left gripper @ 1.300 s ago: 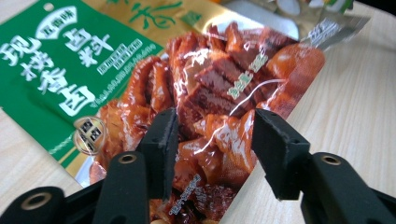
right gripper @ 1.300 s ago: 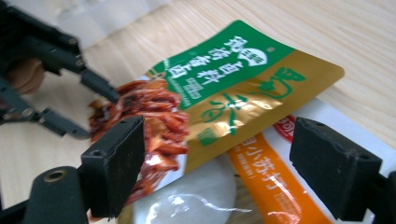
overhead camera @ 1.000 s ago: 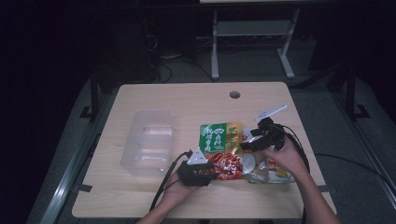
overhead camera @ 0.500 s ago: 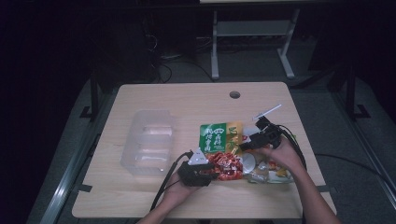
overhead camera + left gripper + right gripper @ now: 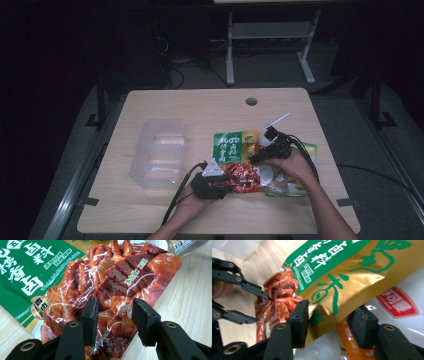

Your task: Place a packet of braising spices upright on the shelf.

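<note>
From above, my left gripper (image 5: 220, 181) pins the green-and-red snack packet (image 5: 235, 150) flat on the tabletop (image 5: 200, 105); its own view shows the fingers (image 5: 90, 315) clenched on slippery foil that could slide free, and in the right gripper view my right gripper (image 5: 329, 322), fingers just closing across the packet's gold edge, may snag the white pouch (image 5: 402, 302) beneath.

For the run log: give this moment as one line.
left gripper: jaws astride green-and-red snack pouch | right gripper: jaws just closing over pouch's gold edge | clear tray: apart, left
</note>
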### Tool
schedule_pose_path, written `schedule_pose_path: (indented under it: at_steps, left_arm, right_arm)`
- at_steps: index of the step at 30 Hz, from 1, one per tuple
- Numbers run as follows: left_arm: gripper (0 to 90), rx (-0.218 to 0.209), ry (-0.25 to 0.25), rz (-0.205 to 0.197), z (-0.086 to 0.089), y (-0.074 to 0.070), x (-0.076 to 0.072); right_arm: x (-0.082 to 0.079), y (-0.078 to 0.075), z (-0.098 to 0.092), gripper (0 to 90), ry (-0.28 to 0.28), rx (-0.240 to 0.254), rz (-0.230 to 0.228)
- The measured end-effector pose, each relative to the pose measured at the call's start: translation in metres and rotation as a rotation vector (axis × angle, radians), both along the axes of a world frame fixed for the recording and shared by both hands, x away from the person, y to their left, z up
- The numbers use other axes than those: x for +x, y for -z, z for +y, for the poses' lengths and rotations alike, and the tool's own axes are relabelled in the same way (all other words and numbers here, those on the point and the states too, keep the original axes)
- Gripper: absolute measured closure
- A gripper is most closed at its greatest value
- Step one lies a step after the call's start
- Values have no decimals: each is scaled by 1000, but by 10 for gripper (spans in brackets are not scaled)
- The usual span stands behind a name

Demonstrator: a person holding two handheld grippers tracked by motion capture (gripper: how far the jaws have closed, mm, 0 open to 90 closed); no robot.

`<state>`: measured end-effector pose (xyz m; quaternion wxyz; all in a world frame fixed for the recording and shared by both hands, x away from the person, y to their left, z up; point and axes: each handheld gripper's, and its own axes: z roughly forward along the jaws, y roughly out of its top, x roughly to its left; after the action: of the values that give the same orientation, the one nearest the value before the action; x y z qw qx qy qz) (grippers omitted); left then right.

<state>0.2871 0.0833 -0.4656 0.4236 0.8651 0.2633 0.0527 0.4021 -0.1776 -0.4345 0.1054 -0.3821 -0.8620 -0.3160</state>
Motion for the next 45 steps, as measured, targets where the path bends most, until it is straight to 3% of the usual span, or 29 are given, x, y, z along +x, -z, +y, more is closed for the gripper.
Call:
schedule_pose_path:
  at_steps: [1,5,11,12,13,16,18,20,23,28,29,31,36,37,38,40,42,45]
  left_arm:
    - [560,0,0,0,0,0,0]
    - [560,11,11,-5,0,0,1]
    - [526,9,3,8,0,0,2]
    - [512,9,3,8,0,0,2]
    - [490,-2,-15,12,2,-2,4]
    - [391,-3,-47,3,5,-4,5]
    - [367,-32,-79,13,8,-6,7]
    - [280,-53,-113,7,10,-7,8]
    - [227,-83,-164,18,14,-9,11]
    - [192,-108,-205,37,17,-9,14]
    - [172,-120,-223,45,19,-9,15]
    - [168,-147,-239,65,20,-9,16]
    - [196,-180,-243,119,21,-8,18]
    - [219,-207,-231,136,22,-7,21]
    - [253,-207,-231,136,22,-7,21]
    - [320,-265,-203,163,25,-8,24]
    - [400,-303,-185,173,26,-8,25]
    - [523,-313,-192,147,26,-11,23]
  right_arm:
    - [0,0,0,520,0,0,0]
    - [2,-3,-1,717,24,19,25]
    - [-2,-14,3,876,-22,7,-26]
    - [-2,-14,3,876,-22,7,-26]
    - [-6,-17,4,898,-36,15,-59]
    - [-8,-19,4,899,-35,36,-69]
    - [-12,-23,3,899,-48,44,-88]
    - [-16,-27,3,900,-52,55,-117]
    - [-27,-40,0,900,-49,84,-159]
    - [-40,-54,-4,900,-53,121,-223]
    - [-47,-61,-7,900,-61,125,-255]
    - [-52,-65,-9,900,-61,138,-276]
    - [-64,-74,-16,900,-82,165,-324]
    - [-66,-76,-17,900,-83,168,-332]
    - [-68,-77,-17,900,-86,171,-338]
    - [-71,-78,-18,900,-93,179,-348]
    - [-72,-78,-17,900,-101,194,-349]
    - [-73,-78,-17,900,-105,200,-354]
